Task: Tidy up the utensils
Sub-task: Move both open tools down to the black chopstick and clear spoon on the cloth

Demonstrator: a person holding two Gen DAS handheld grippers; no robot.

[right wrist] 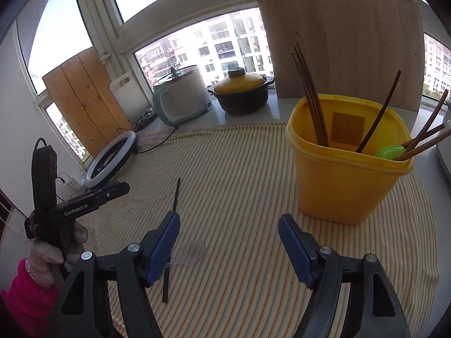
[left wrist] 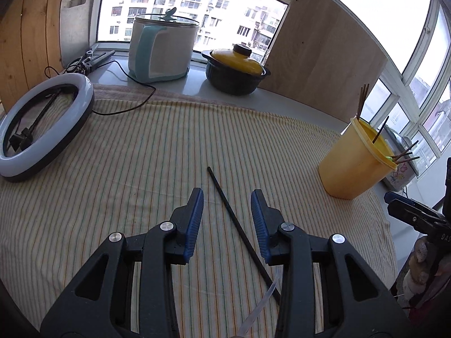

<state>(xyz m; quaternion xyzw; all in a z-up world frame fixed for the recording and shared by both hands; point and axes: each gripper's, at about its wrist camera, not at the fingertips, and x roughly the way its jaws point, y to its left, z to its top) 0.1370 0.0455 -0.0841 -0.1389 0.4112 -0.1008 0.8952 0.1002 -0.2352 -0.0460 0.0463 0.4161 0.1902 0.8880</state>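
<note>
A dark chopstick [left wrist: 236, 222] lies on the striped cloth between the fingers of my open left gripper [left wrist: 227, 197]; it also shows in the right wrist view [right wrist: 174, 197]. A clear plastic spoon [right wrist: 189, 252] lies across its near end. A yellow tub [left wrist: 355, 160] at the right holds several brown chopsticks [right wrist: 310, 95] and a green spoon [right wrist: 389, 151]. My right gripper [right wrist: 229, 222] is open and empty, in front of the yellow tub [right wrist: 346, 174]. The left gripper body [right wrist: 84, 202] shows at the left of the right wrist view.
A ring light [left wrist: 42, 124] lies at the far left with its cable. A white rice cooker [left wrist: 163, 48] and a black pot with a yellow lid [left wrist: 236, 70] stand on the windowsill. A wooden board [left wrist: 324, 56] leans behind the tub.
</note>
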